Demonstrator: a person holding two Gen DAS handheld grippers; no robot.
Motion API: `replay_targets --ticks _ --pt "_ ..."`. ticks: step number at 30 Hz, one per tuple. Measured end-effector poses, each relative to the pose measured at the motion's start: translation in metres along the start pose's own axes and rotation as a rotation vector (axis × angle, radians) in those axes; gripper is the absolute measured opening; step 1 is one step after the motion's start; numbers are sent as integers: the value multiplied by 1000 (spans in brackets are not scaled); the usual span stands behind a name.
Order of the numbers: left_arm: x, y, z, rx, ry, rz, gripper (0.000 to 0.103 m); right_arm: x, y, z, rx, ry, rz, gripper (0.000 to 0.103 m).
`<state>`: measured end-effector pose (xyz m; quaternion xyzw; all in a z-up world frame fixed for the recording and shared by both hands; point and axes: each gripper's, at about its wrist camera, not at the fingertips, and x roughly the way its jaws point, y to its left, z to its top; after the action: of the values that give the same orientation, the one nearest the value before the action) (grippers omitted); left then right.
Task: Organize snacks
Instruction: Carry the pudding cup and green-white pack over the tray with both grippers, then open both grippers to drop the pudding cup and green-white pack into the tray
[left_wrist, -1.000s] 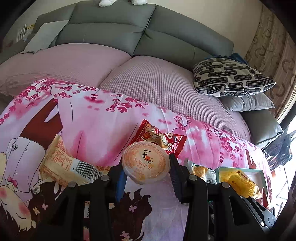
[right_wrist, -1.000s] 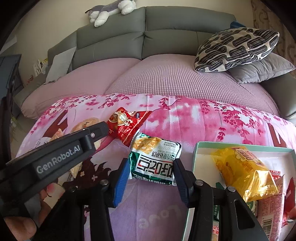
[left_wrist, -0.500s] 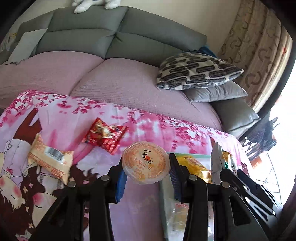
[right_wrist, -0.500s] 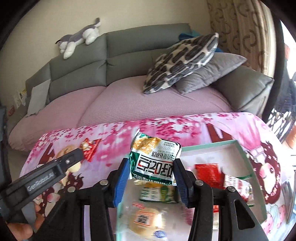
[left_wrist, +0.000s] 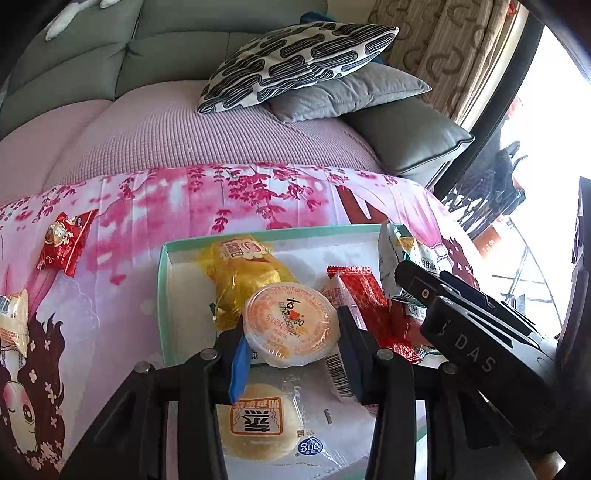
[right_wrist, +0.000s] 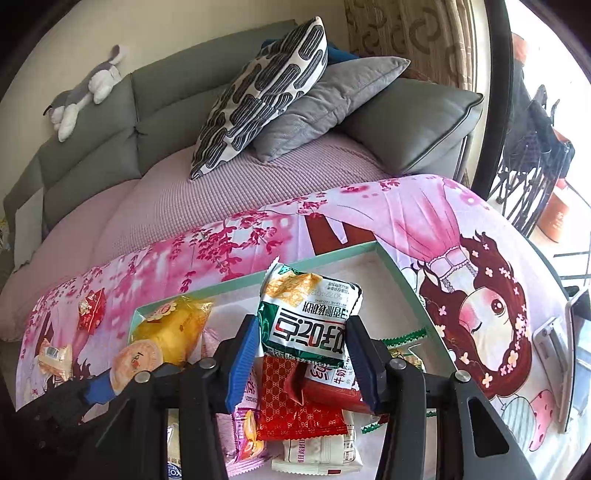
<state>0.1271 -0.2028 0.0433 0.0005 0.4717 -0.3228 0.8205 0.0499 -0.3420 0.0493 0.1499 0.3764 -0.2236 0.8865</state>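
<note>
**Nearly sorted: two snacks carried over the box, two left outside**

Already most of the snacks lie in the mint-rimmed box (left_wrist: 162, 295) on the pink printed cloth (left_wrist: 258, 199): a yellow pastry bag (left_wrist: 240, 273), red wrappers (left_wrist: 364, 291), a round cake in clear wrap (left_wrist: 258, 424) and several more packets.

Both grippers hang above the box, each loaded. The left gripper (left_wrist: 291, 332) has its jaws narrowed onto a round orange-lidded jelly cup (left_wrist: 291, 325), held over the box's near middle. The right gripper (right_wrist: 303, 343) has its jaws clamped on the sides of a green-and-white snack packet (right_wrist: 308, 317), held over the box's right half, above the red wrappers.

Neither item has been let go, so the step in hand looks like the drop into the box.

Outside the box, to its left on the cloth, a small red packet (left_wrist: 64, 243) and a pale wrapped cake (left_wrist: 13, 325) are left to collect.
</note>
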Motion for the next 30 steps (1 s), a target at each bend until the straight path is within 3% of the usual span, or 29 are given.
replay_targets --ticks 5,11,13,16,20,22,26,28,30 --pt "4 3 -3 -24 32 -12 51 1 3 -2 -17 8 -7 54" --pt "-9 12 -6 -46 19 1 60 -2 8 0 -34 9 -11 64" --pt "-19 21 -5 -83 -4 -7 71 -5 11 1 -46 3 -24 79" --pt "-32 40 -4 -135 -33 18 73 -6 17 1 -65 3 -34 86" --pt "-47 76 -7 -218 -70 133 80 -7 28 1 -89 3 -16 93" --pt "-55 100 -11 -271 -95 212 86 -9 36 0 -102 -7 -6 103" --pt "-68 147 -21 -377 -132 342 88 -13 56 -2 -145 -18 26 103" --pt "-76 170 -27 -422 -152 405 98 -14 67 -5 -170 -23 39 103" --pt "-86 188 -31 -467 -180 458 99 -17 80 -7 -190 -35 64 103"
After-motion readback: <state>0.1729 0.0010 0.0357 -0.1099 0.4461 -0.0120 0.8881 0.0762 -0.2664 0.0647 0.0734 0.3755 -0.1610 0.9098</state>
